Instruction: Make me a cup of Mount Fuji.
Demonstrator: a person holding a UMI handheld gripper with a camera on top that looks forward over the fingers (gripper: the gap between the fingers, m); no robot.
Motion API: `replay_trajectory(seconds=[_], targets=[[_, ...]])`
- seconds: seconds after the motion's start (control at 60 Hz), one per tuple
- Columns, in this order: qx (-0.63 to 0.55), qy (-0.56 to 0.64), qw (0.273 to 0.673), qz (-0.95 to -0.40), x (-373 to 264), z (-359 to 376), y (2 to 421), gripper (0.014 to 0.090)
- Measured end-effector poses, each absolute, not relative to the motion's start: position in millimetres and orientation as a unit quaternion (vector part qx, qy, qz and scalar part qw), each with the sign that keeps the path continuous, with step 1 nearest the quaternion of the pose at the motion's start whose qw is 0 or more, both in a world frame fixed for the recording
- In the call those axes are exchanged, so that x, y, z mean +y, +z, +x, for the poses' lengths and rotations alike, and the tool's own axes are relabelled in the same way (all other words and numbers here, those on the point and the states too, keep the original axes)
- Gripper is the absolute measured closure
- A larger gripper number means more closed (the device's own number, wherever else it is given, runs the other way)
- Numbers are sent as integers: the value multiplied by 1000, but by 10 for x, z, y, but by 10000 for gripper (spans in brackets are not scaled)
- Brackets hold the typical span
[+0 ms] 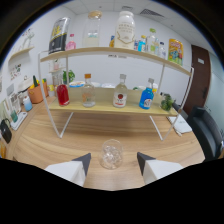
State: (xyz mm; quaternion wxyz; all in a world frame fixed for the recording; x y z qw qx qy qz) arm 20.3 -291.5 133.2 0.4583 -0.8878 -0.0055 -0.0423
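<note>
A clear round glass (111, 154) with ice in it stands on the wooden table (60, 145), between and slightly ahead of my fingertips. My gripper (113, 161) is open, with a gap on each side of the glass. Beyond it, on the lower shelf of a white wire rack (107, 106), stand a red bottle (62, 94), a clear bottle with an orange cap (88, 91), a bottle with a white and red label (120, 92) and a blue bottle (146, 96).
The rack's upper shelf (115, 51) carries a dark box, a large white jar and several small bottles and packets. The rack's white legs (64, 126) stand on the table ahead. An orange pot (35, 93) sits at the left, a dark chair (207, 130) at the right.
</note>
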Motion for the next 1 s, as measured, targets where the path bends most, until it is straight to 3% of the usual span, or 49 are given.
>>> replay_trajectory(seconds=[0.25,0.467,0.633,0.817,1.0], targets=[[-9,-40,476,-878,-3062,156,1426,184],[-2,10,545,-838,-3080,-217,1718,183],[-6,21,595,-803,-2577,-460,2087,182],[3,35,616,-787,-1868,-583,2197,192],[-5,18,611,-791,-1313,-602,2040,309]])
